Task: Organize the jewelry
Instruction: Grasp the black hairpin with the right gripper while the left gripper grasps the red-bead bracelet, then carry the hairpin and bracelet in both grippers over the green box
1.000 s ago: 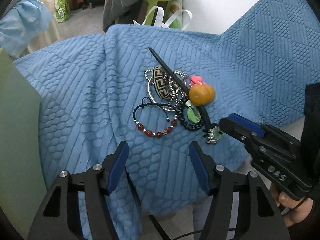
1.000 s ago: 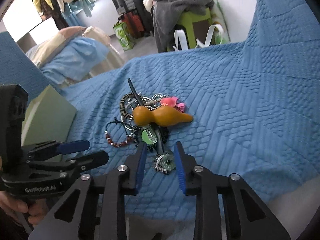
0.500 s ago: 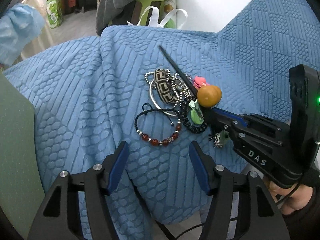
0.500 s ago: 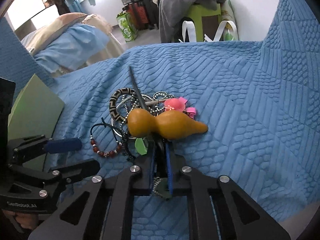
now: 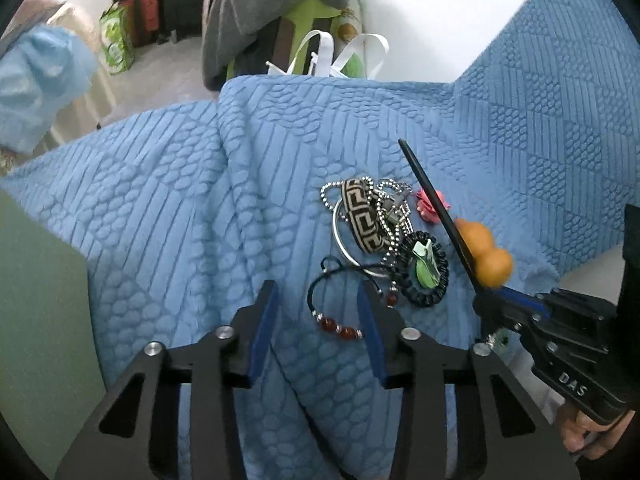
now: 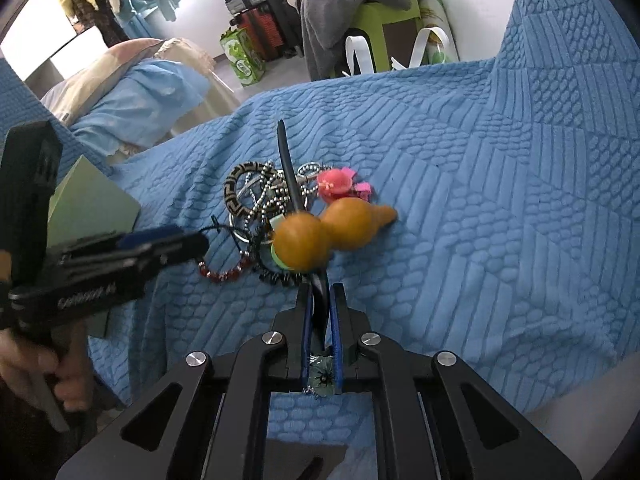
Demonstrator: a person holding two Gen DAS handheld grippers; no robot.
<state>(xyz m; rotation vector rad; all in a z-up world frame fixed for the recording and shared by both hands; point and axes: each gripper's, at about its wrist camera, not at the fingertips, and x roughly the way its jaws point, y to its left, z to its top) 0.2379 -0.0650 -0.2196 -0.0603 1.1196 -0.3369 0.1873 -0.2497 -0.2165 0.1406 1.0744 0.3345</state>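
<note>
Left wrist view: left claw, jaws just narrowed and part open, straddles the red-beaded bracelet without pressing it, on the blue quilted cover near its front edge.

Right wrist view: right claw clamped on the black hair stick; orange gourd beside the jewelry pile.

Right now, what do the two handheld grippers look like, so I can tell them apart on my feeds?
Both are black plastic pistol-style frames with silver screw heads and blue pads on the fingers. The right gripper carries white "DAS" lettering on its side. The left gripper has white lettering too, blurred beyond reading. A bare hand wraps its handle; no cable shows clearly.
</note>
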